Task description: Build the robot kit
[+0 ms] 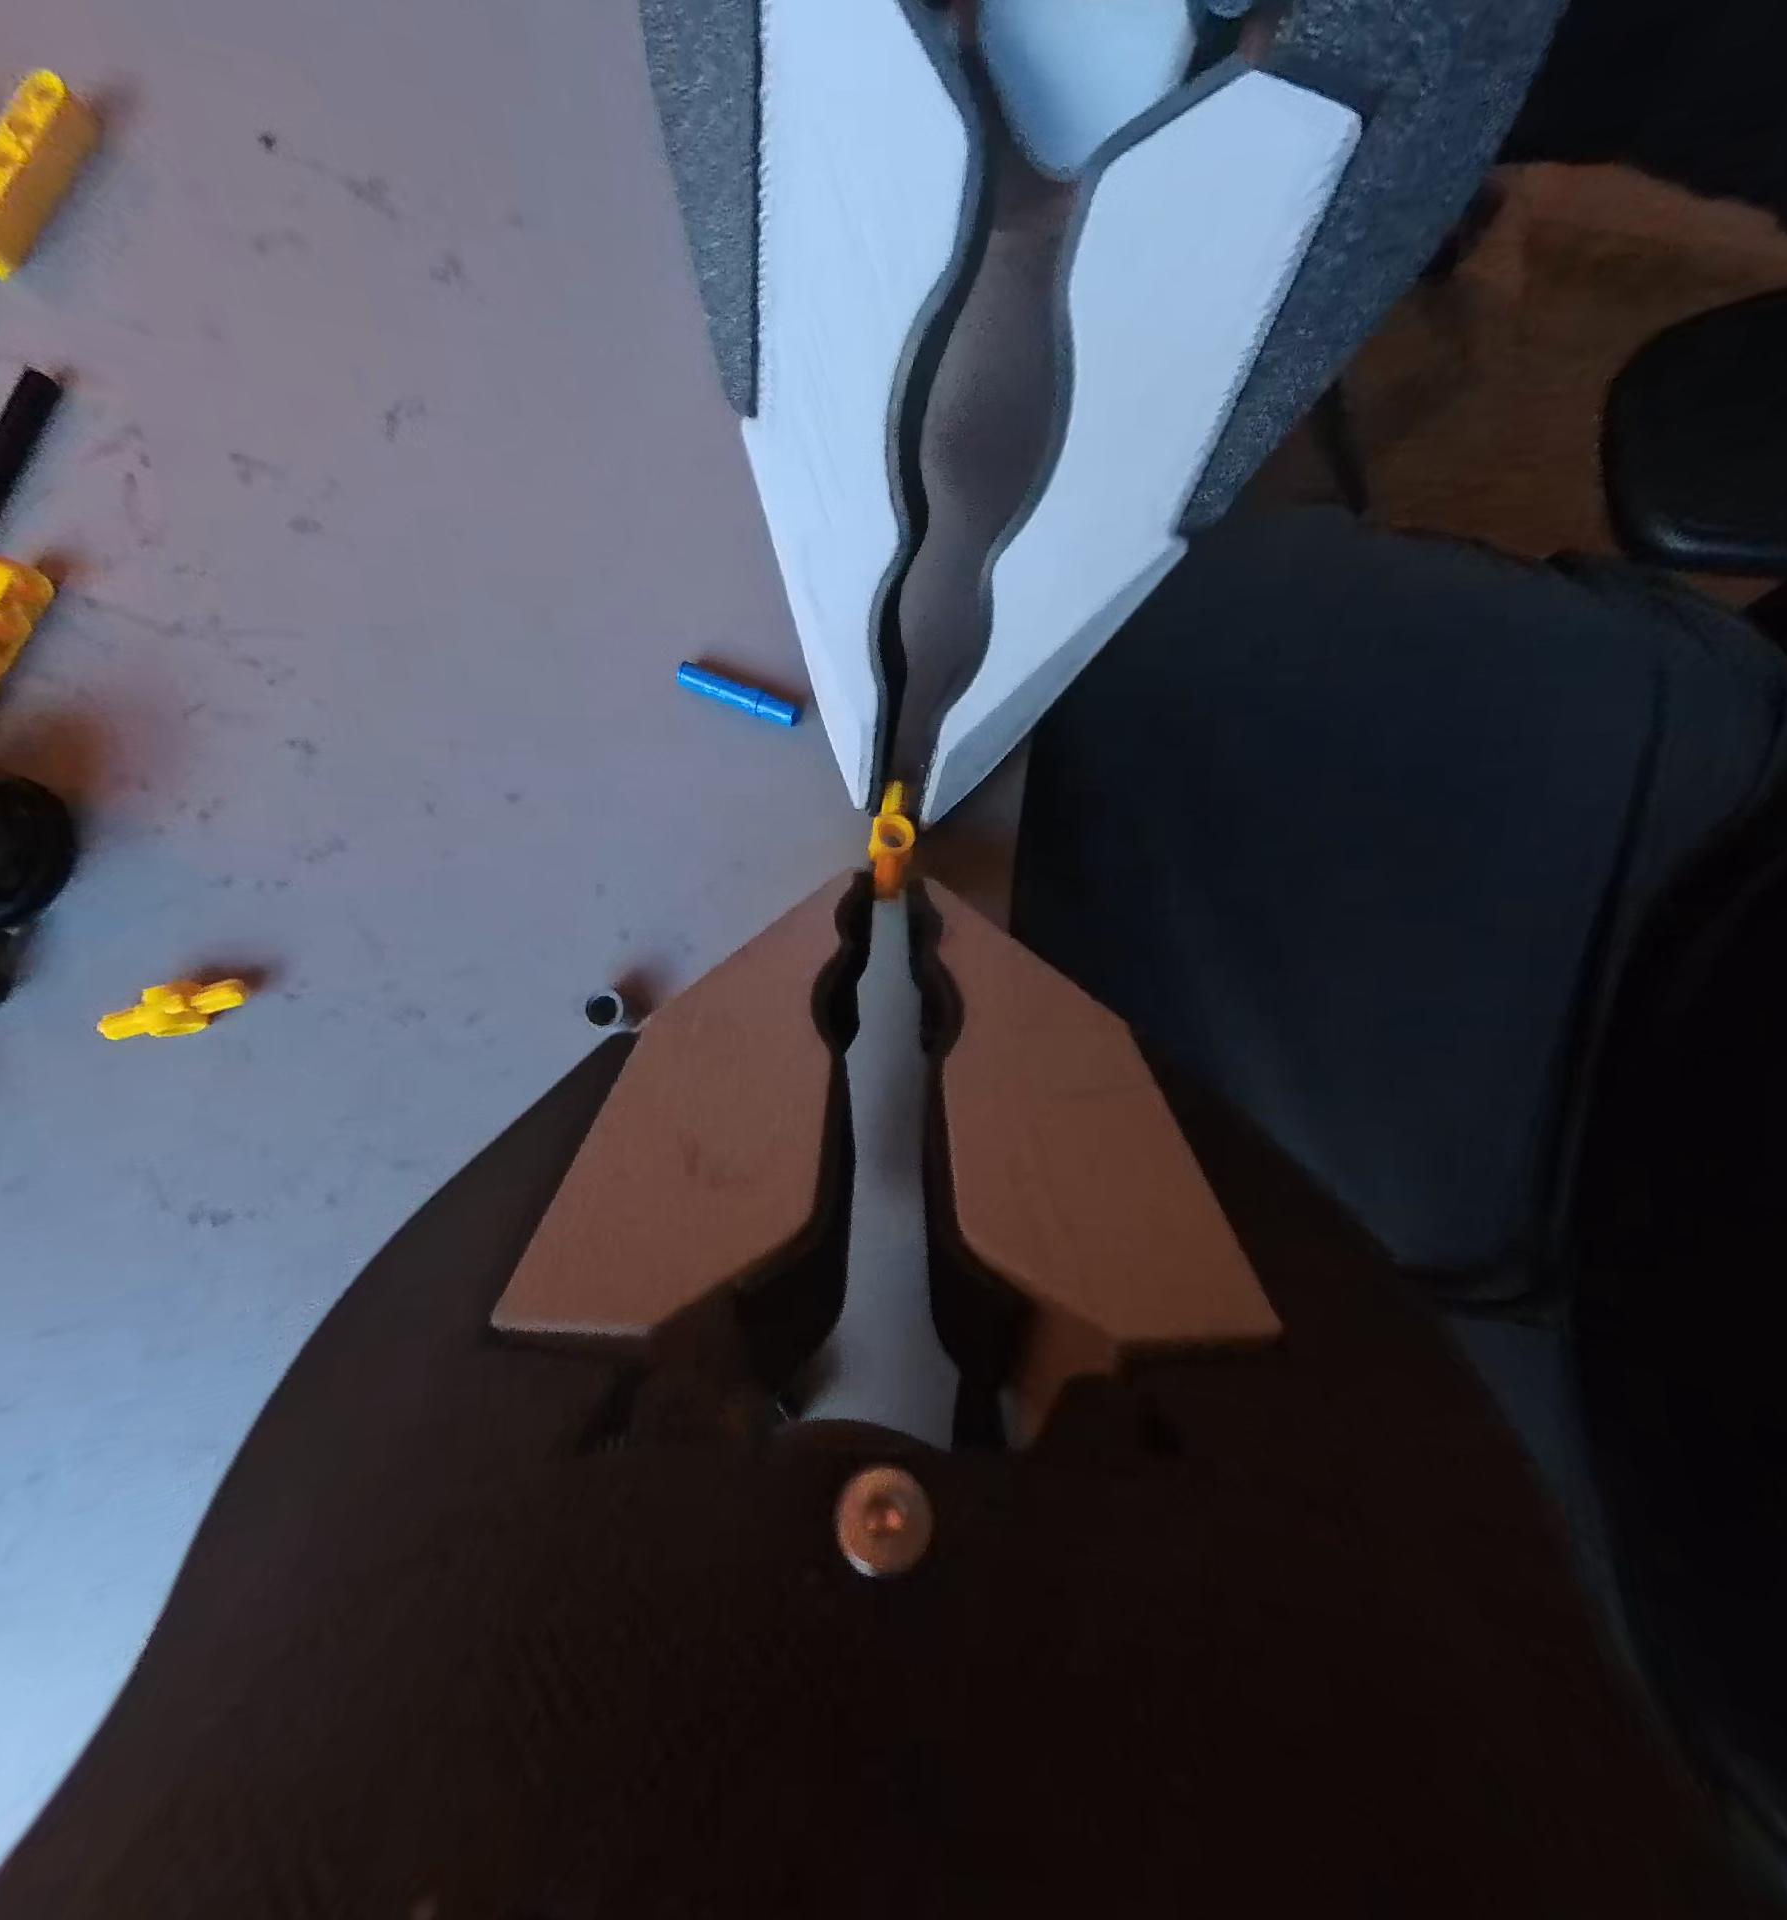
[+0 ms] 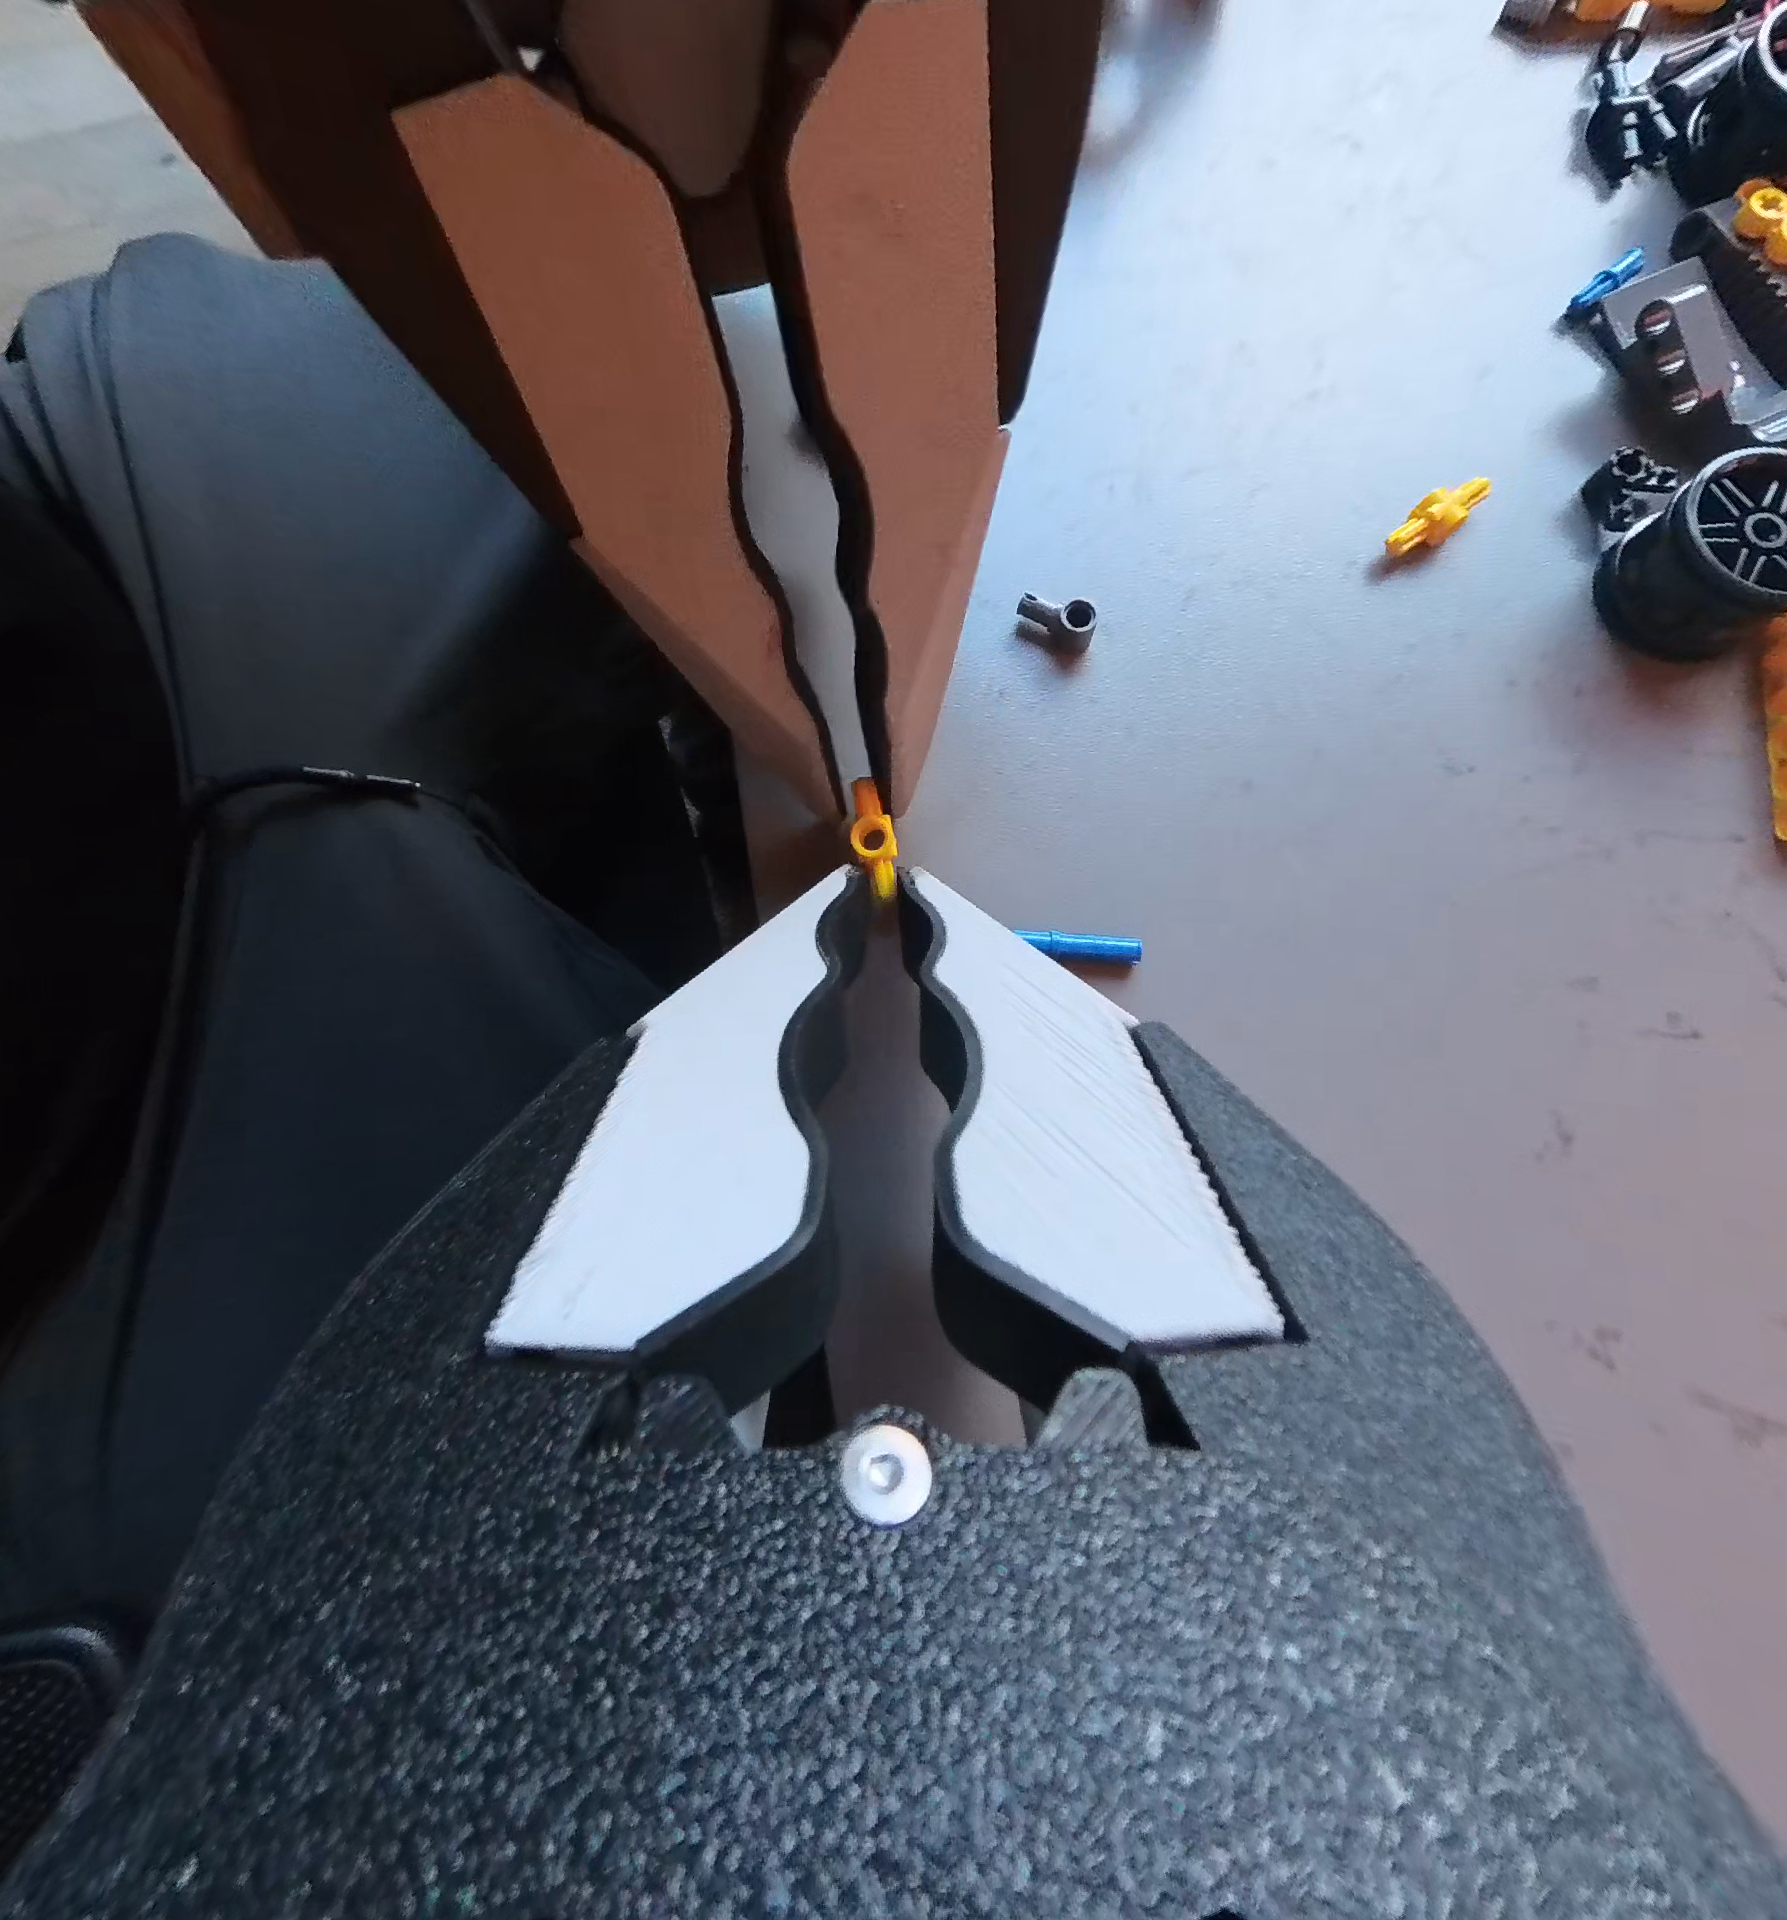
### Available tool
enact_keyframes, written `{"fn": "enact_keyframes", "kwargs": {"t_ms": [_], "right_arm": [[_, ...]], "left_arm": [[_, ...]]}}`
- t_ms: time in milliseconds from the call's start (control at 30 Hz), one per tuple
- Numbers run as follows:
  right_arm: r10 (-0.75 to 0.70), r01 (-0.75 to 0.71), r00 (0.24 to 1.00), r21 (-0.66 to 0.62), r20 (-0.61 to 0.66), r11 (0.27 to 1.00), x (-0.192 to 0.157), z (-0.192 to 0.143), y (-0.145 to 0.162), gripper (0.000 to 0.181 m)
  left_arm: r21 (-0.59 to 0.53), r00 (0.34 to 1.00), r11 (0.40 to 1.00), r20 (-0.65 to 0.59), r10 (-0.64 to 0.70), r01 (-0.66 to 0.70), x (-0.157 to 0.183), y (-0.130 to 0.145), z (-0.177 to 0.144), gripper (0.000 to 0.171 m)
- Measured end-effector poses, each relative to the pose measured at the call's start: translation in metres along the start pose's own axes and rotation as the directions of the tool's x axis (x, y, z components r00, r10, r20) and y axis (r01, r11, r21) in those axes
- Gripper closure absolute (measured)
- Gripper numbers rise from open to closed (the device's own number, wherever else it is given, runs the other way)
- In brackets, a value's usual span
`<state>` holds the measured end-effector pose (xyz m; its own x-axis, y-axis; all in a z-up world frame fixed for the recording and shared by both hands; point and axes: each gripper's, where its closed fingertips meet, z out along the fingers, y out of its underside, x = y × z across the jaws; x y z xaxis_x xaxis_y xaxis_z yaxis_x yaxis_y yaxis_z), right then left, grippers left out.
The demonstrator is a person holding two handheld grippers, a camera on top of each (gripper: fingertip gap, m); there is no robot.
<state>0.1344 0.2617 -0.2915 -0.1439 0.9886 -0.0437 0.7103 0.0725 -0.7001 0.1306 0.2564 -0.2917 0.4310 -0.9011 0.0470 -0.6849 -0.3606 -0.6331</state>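
hobby desk, scuffed tabletop (image 2: 1388,1143), toy building parts (image 2: 1720,343)

Brown left tongs (image 1: 887,891), white-fingered right tongs (image 2: 876,876) in speckled black shell, silver screws

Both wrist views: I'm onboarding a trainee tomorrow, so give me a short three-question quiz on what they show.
1. True or false: the small yellow plastic connector piece is pinched from opposite ends by the left gripper with brown fingers and the right gripper with white fingers.
2. Which loose part lies on the grey tabletop closest to the white fingers: A) blue plastic pin, B) black spoked wheel, C) yellow cross-shaped connector?
3. In the left wrist view, what dark cloth thing fills the right side beyond the table edge?

Key: 1 true; 2 A; 3 a black fabric bag or garment, exact kind unclear.
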Motion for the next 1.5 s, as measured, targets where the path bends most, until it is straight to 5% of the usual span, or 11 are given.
{"fn": "enact_keyframes", "kwargs": {"t_ms": [900, 1200, 1500], "right_arm": [[0.027, -0.024, 0.998, 0.056, -0.058, 0.998, 0.005, -0.018, 0.005, 0.17], [0.159, -0.148, 0.972, 0.078, -0.174, 0.986, 0.043, -0.044, 0.01, 0.17], [0.234, -0.213, 0.945, 0.112, -0.23, 0.971, 0.041, -0.049, 0.019, 0.17]], "left_arm": [[0.003, 0.997, 0.998, 0.045, -0.058, 0.058, -0.005, 0.005, -0.005, 0.156], [0.155, 0.963, 0.969, 0.158, -0.218, 0.193, -0.017, -0.015, -0.02, 0.148], [-0.044, 0.953, 0.956, 0.094, -0.287, 0.292, -0.025, -0.024, 0.011, 0.142]]}}
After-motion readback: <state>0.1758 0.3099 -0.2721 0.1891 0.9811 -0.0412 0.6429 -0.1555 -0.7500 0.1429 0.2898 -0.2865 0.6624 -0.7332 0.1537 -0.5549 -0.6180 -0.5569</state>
